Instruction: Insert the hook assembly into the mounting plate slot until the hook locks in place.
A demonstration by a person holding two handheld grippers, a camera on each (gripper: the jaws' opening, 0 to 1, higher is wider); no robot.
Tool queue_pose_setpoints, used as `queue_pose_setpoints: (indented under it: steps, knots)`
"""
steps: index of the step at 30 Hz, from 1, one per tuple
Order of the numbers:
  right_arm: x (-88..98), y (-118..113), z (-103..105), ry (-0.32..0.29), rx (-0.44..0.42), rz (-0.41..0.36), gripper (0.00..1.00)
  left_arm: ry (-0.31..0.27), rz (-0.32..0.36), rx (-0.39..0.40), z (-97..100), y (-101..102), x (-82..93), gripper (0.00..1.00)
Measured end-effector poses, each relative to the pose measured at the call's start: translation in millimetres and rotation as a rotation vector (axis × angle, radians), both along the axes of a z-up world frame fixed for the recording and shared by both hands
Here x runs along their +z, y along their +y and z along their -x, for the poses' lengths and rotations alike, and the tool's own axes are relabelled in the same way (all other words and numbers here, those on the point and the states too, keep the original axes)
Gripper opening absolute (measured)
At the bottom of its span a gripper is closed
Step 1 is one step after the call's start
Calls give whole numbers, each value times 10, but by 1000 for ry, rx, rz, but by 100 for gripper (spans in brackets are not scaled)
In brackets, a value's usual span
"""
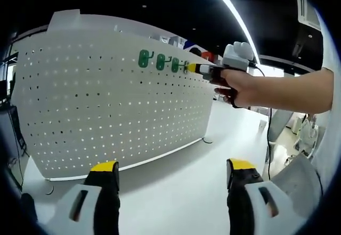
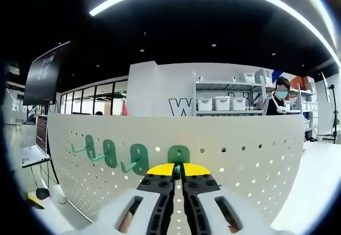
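Observation:
A white pegboard [image 1: 106, 107] stands upright on the white table [image 1: 181, 187]. Three green hooks [image 1: 160, 61] hang in a row near its top edge. My right gripper [image 1: 198, 69], held by a hand coming in from the right, is shut on a fourth green hook [image 2: 178, 153] pressed against the pegboard [image 2: 240, 155] at the end of that row. In the right gripper view the other three hooks [image 2: 109, 152] sit to its left. My left gripper [image 1: 173, 168] hangs open low in front of the board, holding nothing.
Behind the board stand shelves with white bins [image 2: 221, 103] and a person [image 2: 277, 103]. A screen [image 2: 41, 132] sits off the board's left end. The person's forearm [image 1: 282, 91] crosses the upper right of the left gripper view.

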State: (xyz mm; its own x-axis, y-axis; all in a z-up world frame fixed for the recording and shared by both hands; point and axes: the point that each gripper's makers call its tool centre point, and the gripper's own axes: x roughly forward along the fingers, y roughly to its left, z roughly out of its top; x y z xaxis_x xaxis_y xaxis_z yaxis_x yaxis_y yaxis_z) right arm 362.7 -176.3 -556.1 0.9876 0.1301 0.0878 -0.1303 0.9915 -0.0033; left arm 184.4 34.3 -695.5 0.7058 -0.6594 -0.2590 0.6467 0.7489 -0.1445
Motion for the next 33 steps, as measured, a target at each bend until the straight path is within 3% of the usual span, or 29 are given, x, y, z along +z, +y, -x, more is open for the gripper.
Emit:
queue_pose_setpoints:
  steps: [5,18,27,33]
  knots:
    - [-19,44,14,0,42,14,7,9,0,4,-2,11,-22,84]
    - [-129,72,70,4,132,29,40,13,9,2,-16,4,-28,85]
    - [-178,103,116,6,153,38,50,15,11,6,-11,36,-38,85]
    - [-157,117,131,-3,161,29,51,14,9,6,-12,43,-38,85]
